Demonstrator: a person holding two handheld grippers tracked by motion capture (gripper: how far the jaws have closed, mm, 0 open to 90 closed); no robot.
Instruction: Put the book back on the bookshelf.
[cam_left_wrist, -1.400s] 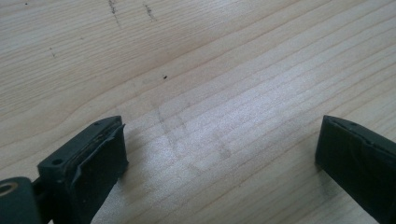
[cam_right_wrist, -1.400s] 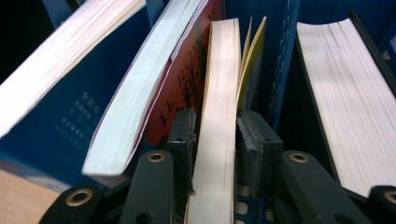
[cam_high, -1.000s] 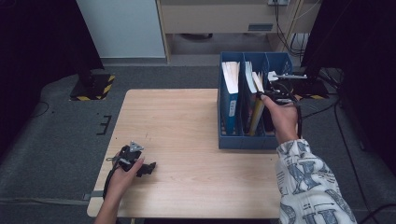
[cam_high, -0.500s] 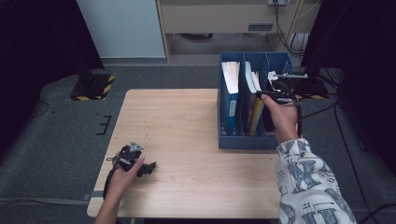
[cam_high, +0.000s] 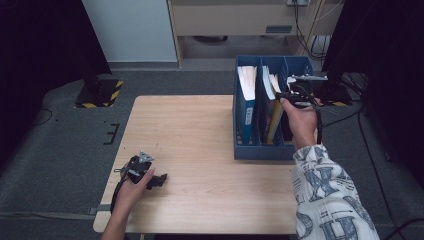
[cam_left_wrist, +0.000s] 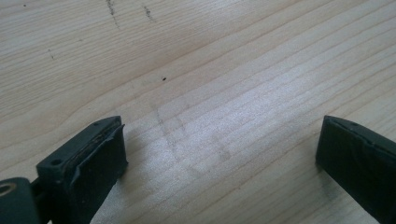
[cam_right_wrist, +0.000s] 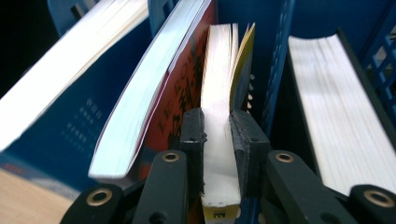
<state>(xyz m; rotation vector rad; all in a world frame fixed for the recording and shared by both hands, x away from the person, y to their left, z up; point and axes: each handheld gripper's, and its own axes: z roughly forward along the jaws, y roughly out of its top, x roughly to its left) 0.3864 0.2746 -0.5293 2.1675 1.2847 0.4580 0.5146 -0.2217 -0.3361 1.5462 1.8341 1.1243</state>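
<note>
A blue file rack (cam_high: 250, 148) with three compartments stands on the right side of the wooden table (cam_high: 200, 130). In the right gripper view, my right gripper (cam_right_wrist: 218, 140) is shut on the page edge of a yellow-covered book (cam_right_wrist: 219, 84) standing in the middle compartment, next to a red-covered book (cam_right_wrist: 180, 88). In the high view the right gripper (cam_high: 290, 97) is over the rack's middle and right compartments. My left gripper (cam_high: 159, 180) rests near the table's front left, held by a hand. Its jaws stand wide apart over bare wood (cam_left_wrist: 219, 116), open with nothing between them (cam_left_wrist: 219, 158).
A thick white-paged book (cam_right_wrist: 336, 102) fills the right compartment and a blue-covered book (cam_high: 247, 95) the left one. Beyond the table are a white cabinet (cam_high: 125, 30), a yellow-and-black striped base (cam_high: 100, 92) and cables (cam_high: 310, 30) on the grey floor.
</note>
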